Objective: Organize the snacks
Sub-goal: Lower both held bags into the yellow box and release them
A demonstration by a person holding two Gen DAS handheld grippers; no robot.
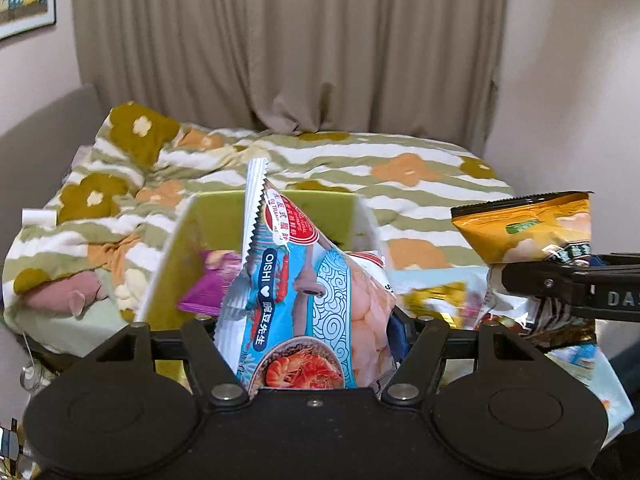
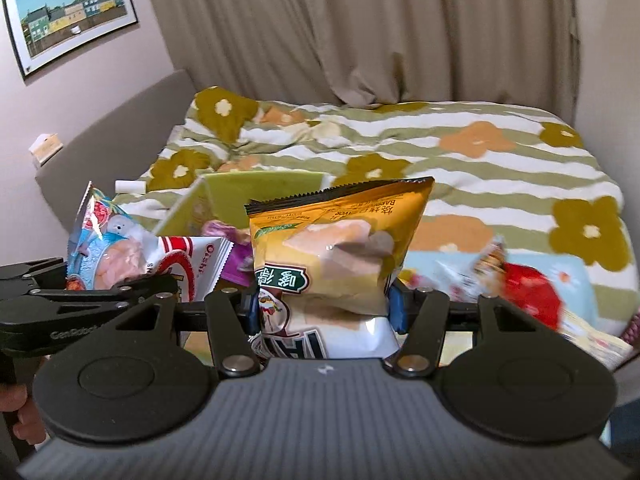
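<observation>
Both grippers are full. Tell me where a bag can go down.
Open floral duvet beyond the green box, toward the curtain. Crowded: the box already holds a purple packet; loose snack packets cover the near right.

A blue shrimp-cracker bag (image 1: pixel 296 304) and a gold snack bag (image 2: pixel 336 248) stand upright before the green box (image 1: pixel 224 216), seemingly lifted.

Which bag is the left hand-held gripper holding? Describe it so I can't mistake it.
Start at the floral bedspread, then the green box before it. The left hand-held gripper grips the blue Oishi bag with a shrimp bowl picture, unlike the gold bag beside it.
</observation>
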